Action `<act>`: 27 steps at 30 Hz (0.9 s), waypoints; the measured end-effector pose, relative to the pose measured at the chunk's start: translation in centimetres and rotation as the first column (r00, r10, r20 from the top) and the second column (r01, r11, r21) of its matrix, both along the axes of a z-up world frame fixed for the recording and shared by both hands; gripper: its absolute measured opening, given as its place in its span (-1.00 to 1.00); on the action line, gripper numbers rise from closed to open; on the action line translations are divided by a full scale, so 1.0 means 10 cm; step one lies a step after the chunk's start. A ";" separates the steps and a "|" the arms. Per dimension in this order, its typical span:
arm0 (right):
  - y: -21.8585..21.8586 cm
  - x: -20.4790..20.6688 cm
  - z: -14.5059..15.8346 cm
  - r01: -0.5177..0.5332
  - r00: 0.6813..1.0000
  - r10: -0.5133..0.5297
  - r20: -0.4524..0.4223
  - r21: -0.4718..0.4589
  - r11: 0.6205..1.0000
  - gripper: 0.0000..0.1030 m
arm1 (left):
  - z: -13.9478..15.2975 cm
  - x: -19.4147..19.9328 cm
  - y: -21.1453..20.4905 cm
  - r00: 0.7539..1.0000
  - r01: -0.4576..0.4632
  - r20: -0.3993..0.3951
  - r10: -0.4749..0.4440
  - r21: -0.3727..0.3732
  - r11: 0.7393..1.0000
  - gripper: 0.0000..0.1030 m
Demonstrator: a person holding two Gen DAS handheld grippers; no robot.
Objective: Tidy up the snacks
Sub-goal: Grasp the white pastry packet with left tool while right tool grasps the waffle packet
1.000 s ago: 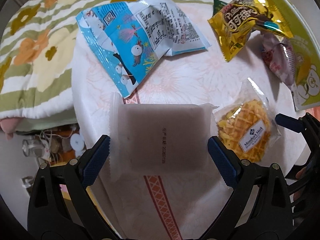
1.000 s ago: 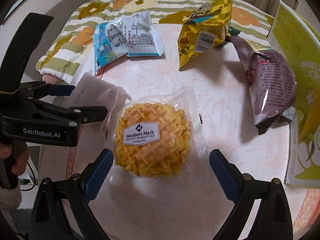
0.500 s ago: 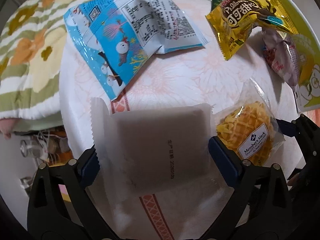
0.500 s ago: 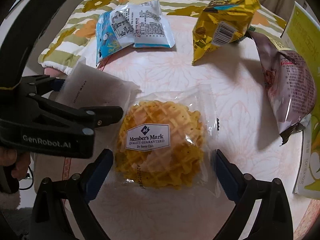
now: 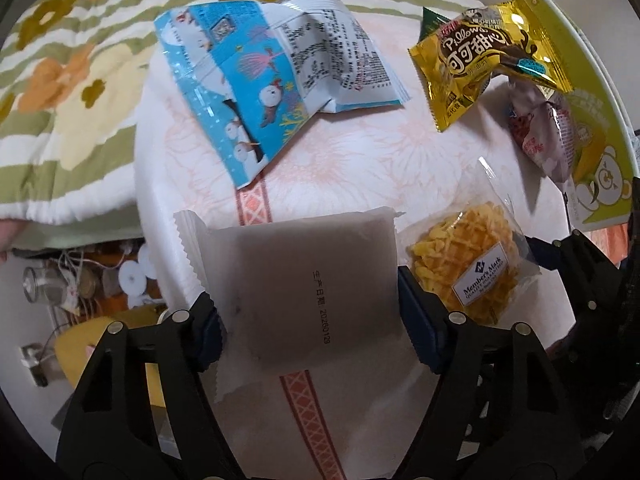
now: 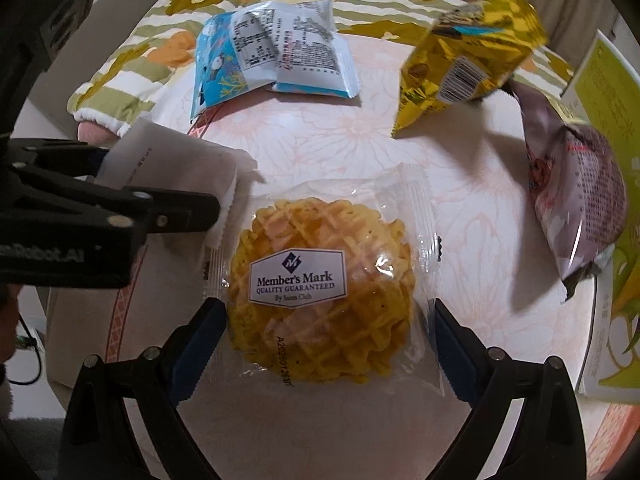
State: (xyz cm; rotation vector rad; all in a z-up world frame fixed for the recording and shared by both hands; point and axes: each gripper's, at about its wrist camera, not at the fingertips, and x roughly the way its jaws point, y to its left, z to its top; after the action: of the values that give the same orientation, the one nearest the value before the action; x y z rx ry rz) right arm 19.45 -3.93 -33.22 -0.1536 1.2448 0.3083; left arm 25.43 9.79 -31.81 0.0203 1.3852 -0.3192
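Snacks lie spread on a round floral table (image 6: 320,132), viewed from both wrists. At far left, your left gripper (image 5: 308,320) points steeply down over a frosted white packet (image 5: 308,280) at the table's near-left edge; its jaws are closing, and the blue pads already meet the packet's two side edges. Finish the squeeze evenly so the flat pack does not buckle or slide off the rim, and lift only once both pads bite.

Just right of that packet, almost touching it, lies the waffle cake (image 6: 320,296) in a clear wrapper labelled Member's Mark. Your right gripper (image 6: 328,340) straddles it with the jaws spread wide and opening a little further; the pads stand outside the wrapper's sides and hold nothing. Lower until the pads flank the cake itself, not just the loose film, then close gently, since the cake looks crushable.

Farther back, from left to right, rest a blue snowman packet (image 5: 248,120), a gold foil bag (image 5: 476,64) and a purple-white bag (image 6: 576,200), the last leaning by a green box (image 6: 608,100) at the right edge. Keep both grippers apart as you lift; they work side by side here.
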 end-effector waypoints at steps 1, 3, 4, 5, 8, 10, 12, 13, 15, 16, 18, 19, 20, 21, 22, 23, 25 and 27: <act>0.03 0.00 -0.01 -0.008 1.000 0.008 0.008 -0.007 1.000 0.94 | 0.02 -0.01 0.02 1.000 -0.006 0.003 0.006 -0.004 1.000 0.38; 0.06 0.00 -0.02 -0.020 1.000 0.021 0.020 -0.016 1.000 0.95 | 0.05 -0.04 0.04 1.000 -0.014 0.005 0.014 -0.004 1.000 0.38; 0.08 0.00 -0.02 -0.024 0.999 0.024 0.024 -0.018 1.000 0.95 | 0.06 -0.05 0.05 1.000 -0.019 0.007 0.019 -0.003 1.000 0.38; 0.08 0.00 -0.02 -0.025 0.999 0.025 0.029 -0.017 1.000 0.92 | 0.08 -0.05 0.07 1.000 -0.024 0.009 0.024 -0.005 1.000 0.38; 0.07 -0.01 -0.01 -0.027 0.999 0.028 0.043 -0.012 1.000 0.86 | 0.13 -0.06 0.12 0.999 -0.037 0.020 0.037 -0.004 0.999 0.38; 0.05 -0.03 -0.01 -0.029 0.998 0.029 0.053 -0.013 1.000 0.80 | 0.16 -0.07 0.15 0.999 -0.041 0.025 0.041 0.002 0.999 0.38; 0.06 -0.06 0.00 -0.032 0.997 0.033 0.064 -0.010 0.999 0.69 | 0.19 -0.08 0.19 0.998 -0.049 0.030 0.049 0.008 0.999 0.38; 0.06 -0.07 0.01 -0.035 0.997 0.035 0.068 -0.006 0.999 0.66 | 0.19 -0.08 0.21 0.998 -0.051 0.031 0.051 0.004 0.999 0.38; 0.08 -0.09 0.02 -0.038 0.997 0.037 0.074 0.006 0.999 0.47 | 0.21 -0.10 0.25 0.998 -0.058 0.033 0.058 -0.005 0.998 0.38; 0.08 -0.10 0.03 -0.038 0.996 0.037 0.075 0.010 0.999 0.44 | 0.21 -0.11 0.26 0.998 -0.058 0.035 0.058 -0.007 0.998 0.38; 0.01 -0.14 0.08 -0.029 0.996 0.027 0.082 0.022 0.999 0.38 | 0.25 -0.14 0.28 0.997 -0.060 0.042 0.061 -0.009 0.998 0.38; -0.01 -0.15 0.10 -0.021 0.997 0.018 0.079 0.035 0.999 0.38 | 0.27 -0.15 0.29 0.997 -0.061 0.046 0.061 -0.011 0.998 0.38; -0.02 -0.15 0.12 -0.012 0.997 0.009 0.079 0.043 0.999 0.37 | 0.31 -0.17 0.30 0.997 -0.062 0.053 0.063 -0.014 0.998 0.38; -0.04 -0.16 0.15 -0.001 0.997 -0.004 0.083 0.052 0.999 0.37 | 0.36 -0.18 0.31 0.996 -0.063 0.061 0.064 -0.017 0.998 0.38; -0.06 -0.18 0.19 0.007 0.996 -0.012 0.089 0.059 0.998 0.37 | 0.40 -0.20 0.31 0.996 -0.063 0.069 0.065 -0.021 0.998 0.38; -0.09 -0.19 0.25 0.014 0.995 -0.020 0.099 0.063 0.998 0.37 | 0.47 -0.21 0.32 0.994 -0.063 0.084 0.065 -0.025 0.998 0.38; -0.13 -0.22 0.36 0.025 0.993 -0.033 0.118 0.068 0.997 0.37 | 0.57 -0.23 0.32 0.992 -0.061 0.107 0.064 -0.031 0.998 0.38; -0.19 -0.24 0.51 0.043 0.988 -0.054 0.142 0.079 0.996 0.37 | 0.71 -0.24 0.31 0.989 -0.056 0.135 0.061 -0.041 0.998 0.38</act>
State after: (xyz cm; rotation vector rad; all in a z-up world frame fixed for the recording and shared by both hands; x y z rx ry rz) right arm 17.02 -5.80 -28.12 -0.0787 1.0901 0.2967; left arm 23.02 12.93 -24.74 -0.0290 1.2419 -0.2888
